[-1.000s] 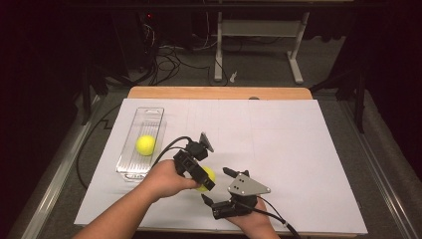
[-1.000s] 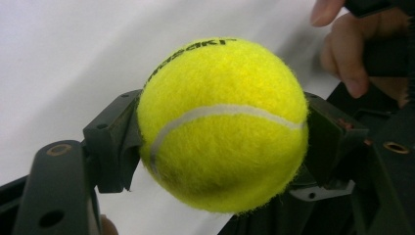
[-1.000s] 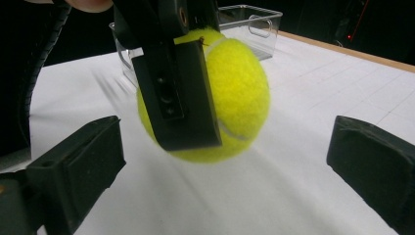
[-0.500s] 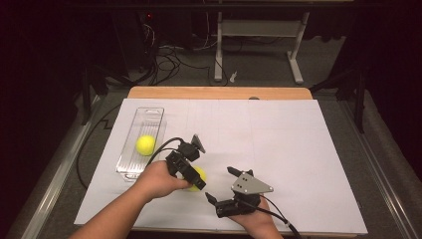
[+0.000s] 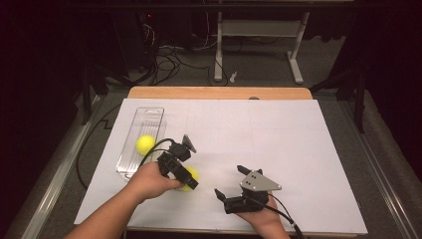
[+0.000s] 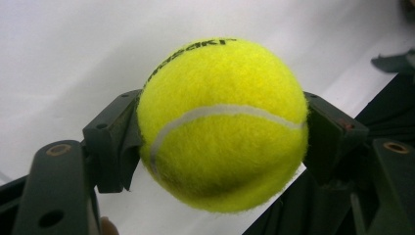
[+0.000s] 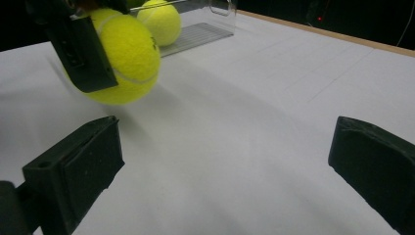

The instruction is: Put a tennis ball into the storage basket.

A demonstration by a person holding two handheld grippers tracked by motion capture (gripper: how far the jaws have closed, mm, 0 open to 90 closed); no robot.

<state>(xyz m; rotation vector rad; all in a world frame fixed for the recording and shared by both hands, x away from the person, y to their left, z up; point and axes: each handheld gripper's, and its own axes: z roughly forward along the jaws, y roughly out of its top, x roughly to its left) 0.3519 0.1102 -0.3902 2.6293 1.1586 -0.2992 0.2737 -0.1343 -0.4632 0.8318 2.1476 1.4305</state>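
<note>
A yellow tennis ball (image 6: pixel 221 125) sits clamped between the two black jaws of the left gripper (image 5: pixel 185 175), one jaw pressed against each side of it, with black lettering on its upper part and a white seam curving across its middle. In the high view this ball (image 5: pixel 190 178) shows as a yellow patch at the gripper's tip, near the front of the white sheet (image 5: pixel 298 149) that covers the table and left of its middle. In the right gripper view the same ball (image 7: pixel 128 61) hangs just above the sheet, casting a soft shadow below it, with one black jaw across its near side.

The right gripper (image 5: pixel 230 185) lies to the right of the ball and a little nearer, well apart from it, its jaws spread wide with nothing between them; its grey three-cornered plate faces up. It points left, toward the held ball.

Farther back and to the left, a clear plastic tray (image 5: pixel 149 119) lies lengthwise on the sheet's left part. A second tennis ball (image 5: pixel 145 144) rests inside it, around the middle of its length. In the right gripper view this ball (image 7: pixel 161 20) sits on the tray's ribbed floor (image 7: pixel 195 34), just beyond the held one.

The wooden table edge (image 5: pixel 219 92) runs along the far side of the sheet.
</note>
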